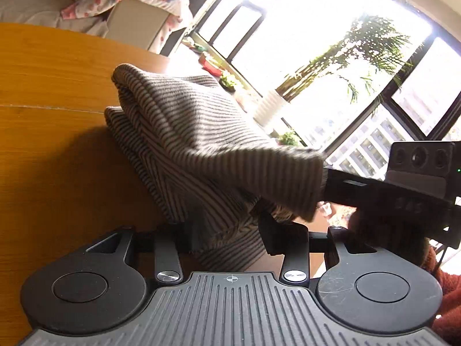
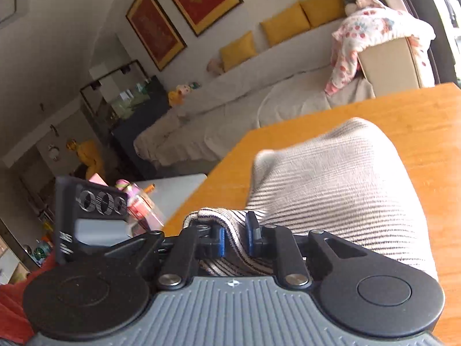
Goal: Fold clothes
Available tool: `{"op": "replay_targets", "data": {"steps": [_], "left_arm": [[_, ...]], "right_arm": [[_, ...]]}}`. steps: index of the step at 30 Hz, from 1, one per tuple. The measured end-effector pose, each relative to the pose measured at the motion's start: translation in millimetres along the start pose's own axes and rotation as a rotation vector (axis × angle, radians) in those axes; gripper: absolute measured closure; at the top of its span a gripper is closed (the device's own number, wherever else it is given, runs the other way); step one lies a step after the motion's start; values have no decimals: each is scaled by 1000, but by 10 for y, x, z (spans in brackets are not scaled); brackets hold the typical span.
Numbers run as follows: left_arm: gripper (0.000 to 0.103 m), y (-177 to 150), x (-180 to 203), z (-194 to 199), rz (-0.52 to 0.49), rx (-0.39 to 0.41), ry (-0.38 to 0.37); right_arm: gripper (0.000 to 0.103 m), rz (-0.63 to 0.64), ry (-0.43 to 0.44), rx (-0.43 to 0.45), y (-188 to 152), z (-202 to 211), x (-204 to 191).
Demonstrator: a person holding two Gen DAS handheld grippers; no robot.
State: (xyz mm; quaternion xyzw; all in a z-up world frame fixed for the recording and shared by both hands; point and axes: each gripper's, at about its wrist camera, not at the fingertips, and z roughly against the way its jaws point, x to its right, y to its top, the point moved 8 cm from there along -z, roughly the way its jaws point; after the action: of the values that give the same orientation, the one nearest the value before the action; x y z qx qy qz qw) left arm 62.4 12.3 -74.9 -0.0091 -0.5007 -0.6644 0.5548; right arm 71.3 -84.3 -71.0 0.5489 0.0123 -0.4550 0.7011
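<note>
A grey-and-white striped garment (image 1: pixel 184 132) is lifted off the wooden table (image 1: pixel 52 92), bunched and hanging in folds. My left gripper (image 1: pixel 227 230) is shut on its lower edge, the cloth pinched between the fingers. In the left wrist view my right gripper's body (image 1: pixel 403 190) reaches in from the right, its tip buried under a flap of the garment. In the right wrist view the striped garment (image 2: pixel 340 178) billows over the table (image 2: pixel 426 121), and my right gripper (image 2: pixel 234 240) is shut on a fold of it between blue-edged pads.
A large window (image 1: pixel 317 43) with plants and a white pot (image 1: pixel 270 106) lies beyond the table. A sofa (image 2: pixel 259 95) with yellow cushions and a floral blanket (image 2: pixel 374 34) stands behind. A low side table (image 2: pixel 170 193) holds small items. A person's red sleeve (image 1: pixel 449 294) shows.
</note>
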Motion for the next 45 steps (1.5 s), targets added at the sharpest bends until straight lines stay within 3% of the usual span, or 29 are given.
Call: {"op": "replay_targets", "data": {"steps": [3, 7, 9, 12, 15, 16, 18, 19, 20, 24, 25, 30, 33, 37, 41, 45], "left_arm": [[49, -20, -50, 181, -35, -7, 37], [47, 163, -285, 532, 17, 77, 143], [47, 355, -284, 667, 38, 142, 131], [46, 636, -60, 618, 12, 203, 51], [43, 795, 131, 315, -1, 185, -30], [43, 790, 125, 192, -3, 162, -26], [43, 740, 37, -56, 2, 104, 18], [47, 701, -32, -166, 7, 75, 48], [48, 663, -99, -218, 10, 64, 61], [50, 616, -181, -166, 32, 79, 38], [50, 609, -180, -162, 27, 79, 41], [50, 572, -173, -137, 7, 77, 56], [50, 550, -169, -122, -5, 75, 65], [50, 517, -151, -114, -29, 76, 80], [49, 505, -127, -112, -45, 79, 88], [49, 505, -133, -108, -48, 78, 85]], "right_arm": [[88, 19, 2, 3, -103, 28, 34], [87, 288, -107, -13, -303, -1, -193], [87, 444, -177, -18, -419, -38, -343], [86, 560, -242, -25, -487, -94, -474], [86, 599, -264, -32, -473, -58, -512], [84, 612, -275, -35, -449, -1, -514], [61, 637, -297, -39, -390, 147, -510], [35, 650, -308, -42, -360, 221, -508], [22, 655, -302, -38, -324, 315, -513], [11, 567, -251, 30, -28, 587, -531], [6, 558, -269, 24, -16, 532, -487], [5, 565, -438, -96, -193, -56, -133], [0, 659, -459, -98, -308, -116, -174], [0, 456, -331, -105, -28, 137, -40], [0, 133, -283, -58, 366, 313, 483], [0, -62, -256, -60, 527, 146, 1005]]}}
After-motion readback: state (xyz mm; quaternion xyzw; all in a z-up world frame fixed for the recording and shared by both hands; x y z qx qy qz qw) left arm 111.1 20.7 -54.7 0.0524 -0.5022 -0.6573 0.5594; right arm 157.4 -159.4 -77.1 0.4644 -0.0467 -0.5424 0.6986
